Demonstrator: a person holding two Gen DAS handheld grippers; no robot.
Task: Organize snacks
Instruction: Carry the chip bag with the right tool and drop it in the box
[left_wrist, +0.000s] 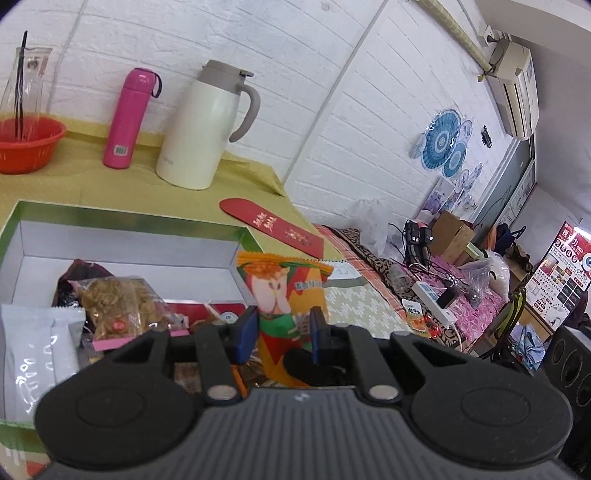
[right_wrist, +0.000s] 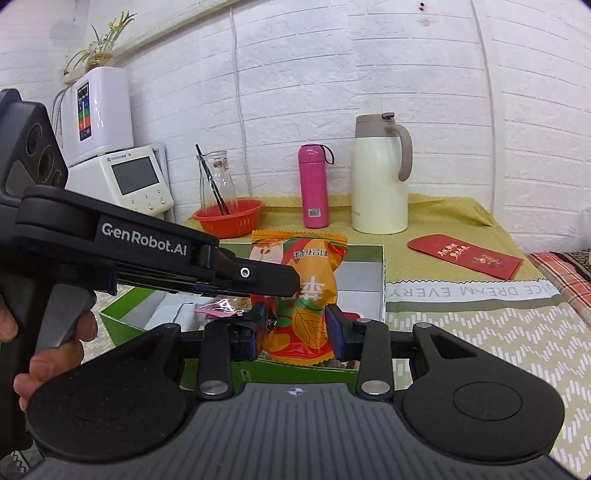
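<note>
Left gripper (left_wrist: 283, 334): my blue pads sit either side of the orange pack (left_wrist: 284, 295), narrowed to its width; I cannot tell whether they press it or merely flank it.
Right gripper (right_wrist: 297, 330): closed onto the pack (right_wrist: 306, 295), both pads against its sides, holding it upright.
Pack: at 12 o'clock from both grippers, raised over the box's right edge; in the right view my left gripper's finger (right_wrist: 258, 277) crosses in from 9 o'clock and overlaps its left side.
Box (left_wrist: 129, 218): green rim, white inside, open, lying on the desk (left_wrist: 184, 199) at 10 o'clock from my left gripper.
Inside box: a clear bag (left_wrist: 114, 306) of brown snacks, a white pouch (left_wrist: 37, 339) at 9 o'clock of it, a dark packet (left_wrist: 85, 271) behind.
Back of desk: a red bowl (left_wrist: 26, 144) with a glass carafe (left_wrist: 26, 81) standing in it, a pink flask (left_wrist: 127, 118), a cream jug (left_wrist: 201, 125), in a row from 10 to 12 o'clock.
Red envelope (left_wrist: 271, 230): flat on the desk at 1 o'clock from the box, apart from it.
Bed (left_wrist: 424, 288): at 3 o'clock in the left view, cluttered with cables and bags.
</note>
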